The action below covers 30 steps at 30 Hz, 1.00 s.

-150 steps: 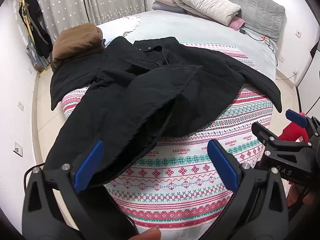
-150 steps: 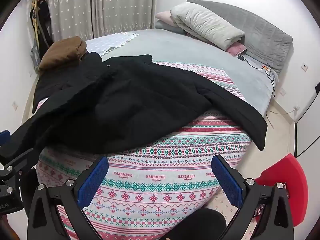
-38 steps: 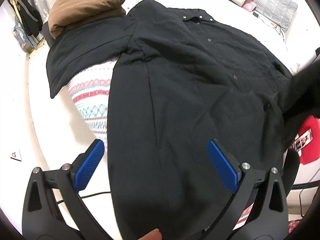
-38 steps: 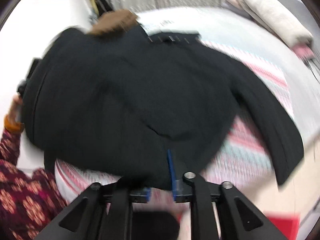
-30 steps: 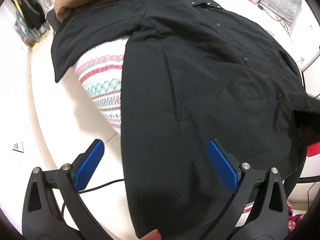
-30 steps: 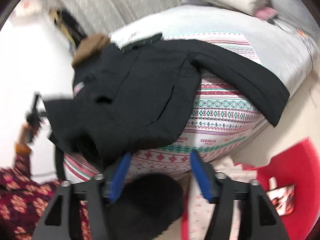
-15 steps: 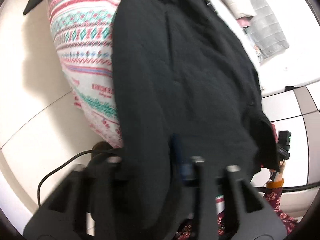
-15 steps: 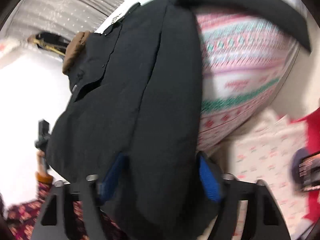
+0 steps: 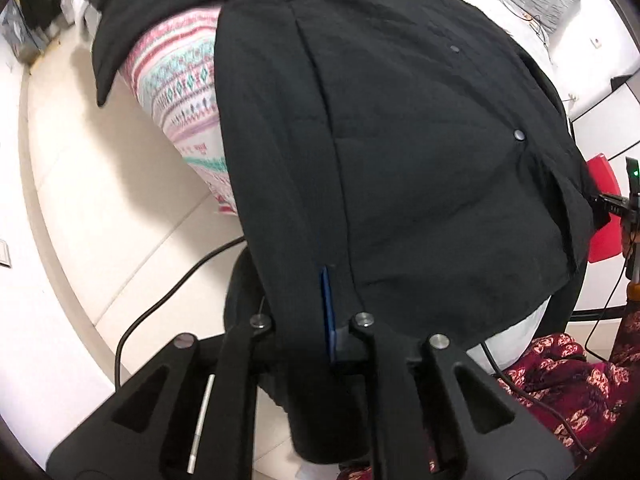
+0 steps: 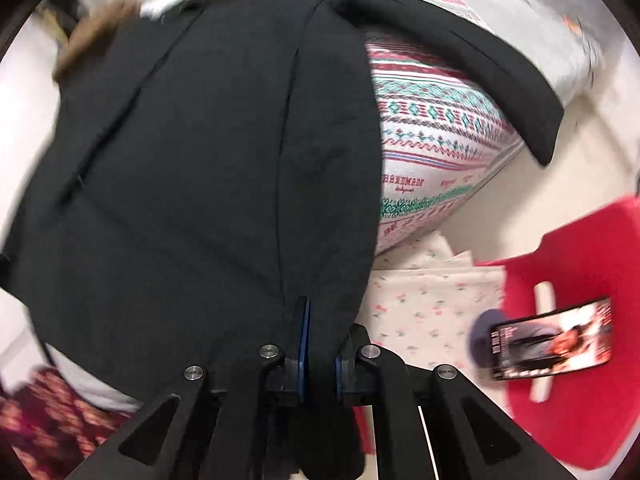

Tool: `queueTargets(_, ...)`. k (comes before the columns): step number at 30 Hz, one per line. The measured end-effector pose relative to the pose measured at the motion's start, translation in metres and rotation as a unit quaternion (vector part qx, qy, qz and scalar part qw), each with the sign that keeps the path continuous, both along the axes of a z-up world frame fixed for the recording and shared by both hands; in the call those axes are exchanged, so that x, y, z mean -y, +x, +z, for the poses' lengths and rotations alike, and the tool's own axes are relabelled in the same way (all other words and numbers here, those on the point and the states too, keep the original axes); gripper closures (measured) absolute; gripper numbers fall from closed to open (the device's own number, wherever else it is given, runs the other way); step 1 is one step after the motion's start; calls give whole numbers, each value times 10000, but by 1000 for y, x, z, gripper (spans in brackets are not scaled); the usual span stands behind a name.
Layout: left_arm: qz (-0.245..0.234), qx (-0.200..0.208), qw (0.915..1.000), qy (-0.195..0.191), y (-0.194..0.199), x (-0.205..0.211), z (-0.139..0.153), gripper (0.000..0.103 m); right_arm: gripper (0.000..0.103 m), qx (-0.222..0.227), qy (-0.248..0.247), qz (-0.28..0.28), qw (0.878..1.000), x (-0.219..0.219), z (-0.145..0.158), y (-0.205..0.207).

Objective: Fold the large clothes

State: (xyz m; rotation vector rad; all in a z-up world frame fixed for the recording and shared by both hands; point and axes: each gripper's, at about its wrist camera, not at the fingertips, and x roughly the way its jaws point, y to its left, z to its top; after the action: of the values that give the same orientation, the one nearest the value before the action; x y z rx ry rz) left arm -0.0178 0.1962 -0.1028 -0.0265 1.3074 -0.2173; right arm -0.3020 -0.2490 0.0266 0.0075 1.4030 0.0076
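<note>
A large black coat (image 9: 400,140) lies front up over the foot of the bed, its hem hanging past the edge. My left gripper (image 9: 308,332) is shut on the hem near the coat's left side seam. In the right wrist view the same coat (image 10: 200,140) fills the left half, and my right gripper (image 10: 320,344) is shut on the hem near the right side seam. One sleeve (image 10: 500,80) lies spread over the patterned blanket (image 10: 432,120). The other sleeve (image 9: 120,40) hangs off the far left corner.
The patterned blanket (image 9: 180,80) covers the bed end. A black cable (image 9: 160,300) runs over the pale floor. A red stool (image 10: 580,280) with a phone (image 10: 552,344) on it stands at the right. Floral cloth (image 10: 432,300) lies on the floor. A brown garment (image 10: 92,32) sits at the far bed corner.
Both grippers have gone from open above the coat down to its hem and closed on it. The coat has been spread flatter over the bed end.
</note>
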Motion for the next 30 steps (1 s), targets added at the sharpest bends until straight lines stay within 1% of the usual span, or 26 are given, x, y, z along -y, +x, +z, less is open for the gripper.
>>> queueTargets(1,33,105,9999,7,0,-1,7,76,92,56,-59,-10,10000,-1,4,1)
queueTargets(2,42,212,9998,51,1,-2,10,68,87,110,-53,-33,9999,-2,9,1)
queueTargets(3,80,356,9992,144,1,-3,16,51,80,208,-23,-88,9997,1,17,0)
queueTargets(4,130,468,9986,225,1,-2,20,36,76,280,-11,-135,9995,3,24,-2)
queueTargets(5,210,697,9967,348,3,-3,28,34,69,372,-25,-190,9991,7,30,-3)
queueTargets(6,220,887,9950,411,1,-3,37,34,61,498,-88,-253,9984,7,39,-2)
queueTargets(7,148,1041,9935,426,2,2,44,34,58,664,-154,-294,9972,3,48,-2)
queueTargets(8,-61,1177,9924,350,1,16,49,33,53,867,-150,-261,9958,-4,59,-2)
queueTargets(9,-230,1224,9919,270,-1,25,51,32,49,1006,-63,-169,9948,-13,65,0)
queueTargets(10,-522,1260,9905,145,-3,41,53,32,48,1095,39,-52,9940,-22,70,0)
queueTargets(11,-995,1281,9868,-4,-7,65,53,31,47,1184,167,135,9927,-33,74,-2)
queueTargets(12,-1271,1285,9835,-58,-12,81,52,31,46,1272,310,428,9905,-51,78,-4)
queueTargets(13,-1624,1304,9780,-104,-16,100,50,31,45,1312,384,638,9886,-62,79,-7)
queueTargets(14,-1979,1358,9707,-141,-20,120,48,31,45,1360,483,957,9849,-80,80,-11)
queueTargets(16,-2472,1401,9585,-230,-23,144,43,30,45,1414,641,1480,9767,-110,78,-19)
queueTargets(17,-2787,1360,9502,-298,-28,160,39,30,45,1418,711,1753,9716,-125,76,-24)
queueTargets(18,-3002,1327,9440,-329,-34,173,36,30,45,1415,748,1976,9671,-136,74,-29)
queueTargets(19,-3244,1300,9363,-360,-35,183,32,30,45,1410,778,2250,9610,-150,72,-35)
queueTargets(20,-3472,1283,9282,-377,-44,189,31,30,45,1396,795,2506,9547,-162,69,-41)
queueTargets(21,-3622,1268,9227,-379,-48,194,29,30,45,1359,806,2741,9486,-172,65,-47)
queueTargets(22,-3872,1225,9131,-361,-53,207,24,30,45,1319,812,2914,9440,-177,59,-52)
queueTargets(24,-4161,1101,9020,-332,-57,218,15,30,45,1179,761,3283,9341,-192,45,-60)
queueTargets(27,-4413,914,8923,-263,-68,229,3,30,45,1010,585,3570,9268,-207,31,-66)
queueTargets(29,-4445,905,8911,-139,-68,241,-5,30,45,969,566,3576,9271,-212,26,-66)
queueTargets(30,-4420,910,8924,-52,-69,246,-9,33,45,980,577,3547,9280,-213,25,-64)
